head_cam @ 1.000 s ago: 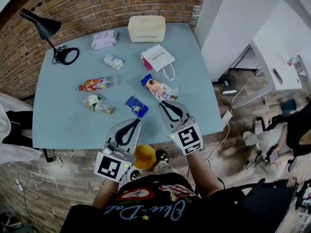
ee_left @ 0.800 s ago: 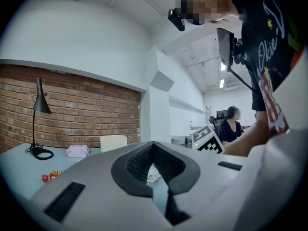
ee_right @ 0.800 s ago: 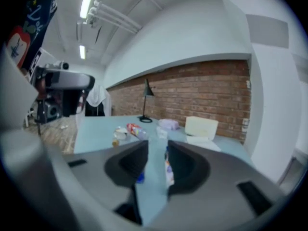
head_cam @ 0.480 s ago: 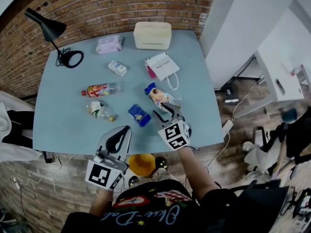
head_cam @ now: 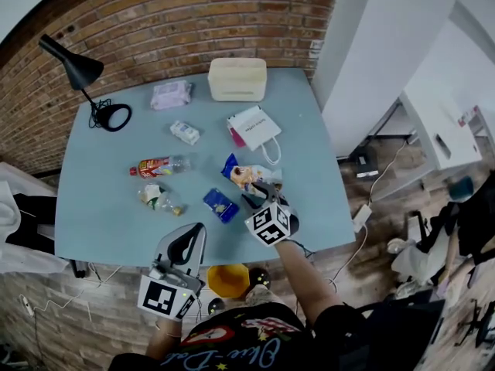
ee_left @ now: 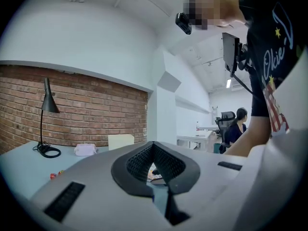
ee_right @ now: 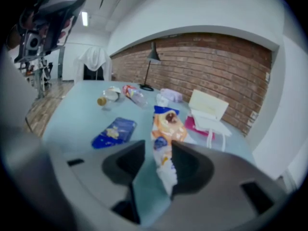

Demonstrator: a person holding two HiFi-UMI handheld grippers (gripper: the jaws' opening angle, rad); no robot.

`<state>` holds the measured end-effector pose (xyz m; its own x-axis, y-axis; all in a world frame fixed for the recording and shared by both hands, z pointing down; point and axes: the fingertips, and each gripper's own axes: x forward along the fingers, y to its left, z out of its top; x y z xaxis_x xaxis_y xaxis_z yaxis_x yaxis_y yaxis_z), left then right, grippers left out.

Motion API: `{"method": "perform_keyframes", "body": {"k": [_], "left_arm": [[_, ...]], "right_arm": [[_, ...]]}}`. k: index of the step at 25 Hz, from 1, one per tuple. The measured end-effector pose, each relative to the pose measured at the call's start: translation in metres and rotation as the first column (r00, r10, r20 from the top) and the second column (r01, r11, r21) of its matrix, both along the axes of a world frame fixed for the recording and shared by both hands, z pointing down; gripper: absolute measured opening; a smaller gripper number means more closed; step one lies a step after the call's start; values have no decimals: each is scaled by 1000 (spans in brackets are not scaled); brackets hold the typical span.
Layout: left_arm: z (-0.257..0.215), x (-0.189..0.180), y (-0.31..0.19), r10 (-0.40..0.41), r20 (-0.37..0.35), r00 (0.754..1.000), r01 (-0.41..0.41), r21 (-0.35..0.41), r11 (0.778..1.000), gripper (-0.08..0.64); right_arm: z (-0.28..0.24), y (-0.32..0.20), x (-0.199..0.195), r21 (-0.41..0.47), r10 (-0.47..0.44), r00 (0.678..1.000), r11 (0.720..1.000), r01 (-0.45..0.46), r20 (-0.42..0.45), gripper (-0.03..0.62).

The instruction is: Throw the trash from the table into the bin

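An orange and white snack wrapper (head_cam: pixel 246 175) lies on the light blue table (head_cam: pixel 100 215), right of centre. My right gripper (head_cam: pixel 259 193) tilts down at its near end. Its jaws have just been opening, and the wrapper's tail (ee_right: pixel 166 129) lies between them, close to the right pad and not pinched. A blue packet (head_cam: pixel 220 205) rests just to its left. My left gripper (head_cam: pixel 193 230) hovers level at the table's near edge, shut and empty (ee_left: pixel 153 144). A yellow bin (head_cam: pixel 229 280) stands on the floor below that edge.
More litter lies to the left: a red-labelled bottle (head_cam: pixel 158 165), a crumpled bottle (head_cam: pixel 158 198) and a small white pack (head_cam: pixel 184 132). Further back are a pink tissue pack (head_cam: pixel 171 94), a beige box (head_cam: pixel 237 79), a white paper bag (head_cam: pixel 255 127) and a black lamp (head_cam: pixel 108 114).
My right gripper has dropped toward the table onto the snack wrapper, and its jaws have gone from shut to open. My left gripper has drawn back a little toward the near edge.
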<state>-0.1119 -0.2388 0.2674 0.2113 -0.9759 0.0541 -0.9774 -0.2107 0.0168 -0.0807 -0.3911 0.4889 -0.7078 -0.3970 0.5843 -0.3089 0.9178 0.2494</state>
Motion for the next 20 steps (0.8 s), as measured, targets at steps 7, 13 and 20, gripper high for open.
{"method": "perform_keyframes", "body": {"k": [7,13,20], "left_arm": [[4,-6,4,-15,16,1000,15,-15,1000,8],[6,-9,8,-20,5,1000,20,-27,999,8],[4,-11,10,-11,5,1000,11,-17,1000,8]], "right_arm": [[10,-3,1,0,0,1000,1000,0,-27,150],[13,-3,4,-10,8,1000,1000,-8,-30,61],[9,0,13,-3,25,999,1000,-25,-29,8]]}}
